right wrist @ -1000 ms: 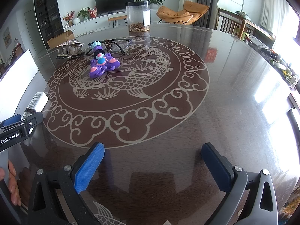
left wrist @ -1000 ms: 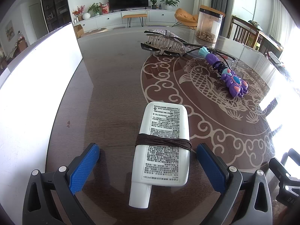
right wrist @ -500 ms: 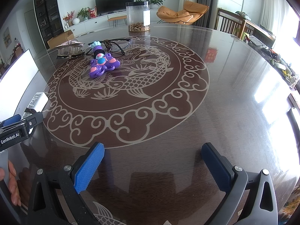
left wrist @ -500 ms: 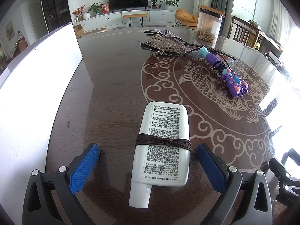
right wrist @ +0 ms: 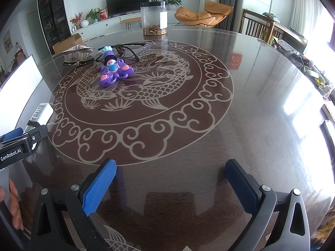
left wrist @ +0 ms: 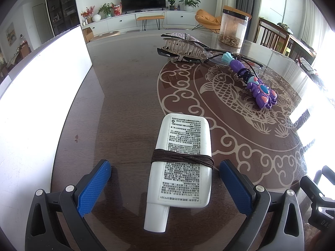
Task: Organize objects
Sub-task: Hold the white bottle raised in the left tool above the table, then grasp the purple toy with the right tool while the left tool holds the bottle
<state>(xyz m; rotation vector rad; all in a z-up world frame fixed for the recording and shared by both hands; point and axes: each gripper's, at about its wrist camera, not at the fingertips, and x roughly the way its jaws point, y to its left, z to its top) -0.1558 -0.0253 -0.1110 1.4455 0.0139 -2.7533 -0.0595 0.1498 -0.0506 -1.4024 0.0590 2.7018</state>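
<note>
A white sunscreen tube (left wrist: pixel 182 163) lies flat on the dark table with a brown hair tie (left wrist: pixel 182 159) wound around its middle, cap toward me. My left gripper (left wrist: pixel 165 185) stands open, one blue pad on each side of the tube without touching it. Farther off lie a rhinestone hair claw (left wrist: pixel 181 47), black-rimmed glasses (left wrist: pixel 230 55) and a purple toy (left wrist: pixel 259 91). My right gripper (right wrist: pixel 170 185) hangs open over bare table; in its view the tube (right wrist: pixel 40 113) shows at the left edge, with the purple toy (right wrist: pixel 114 72), the claw (right wrist: pixel 77 53) and the glasses (right wrist: pixel 129 49) beyond.
A white box wall (left wrist: pixel 41 96) runs along the left side of the table. A clear jar (left wrist: pixel 232 29) with brown bits stands at the far edge. A person's fingers (right wrist: pixel 14 205) hold the left gripper's handle. The table (right wrist: pixel 251 125) carries a fish-and-cloud inlay.
</note>
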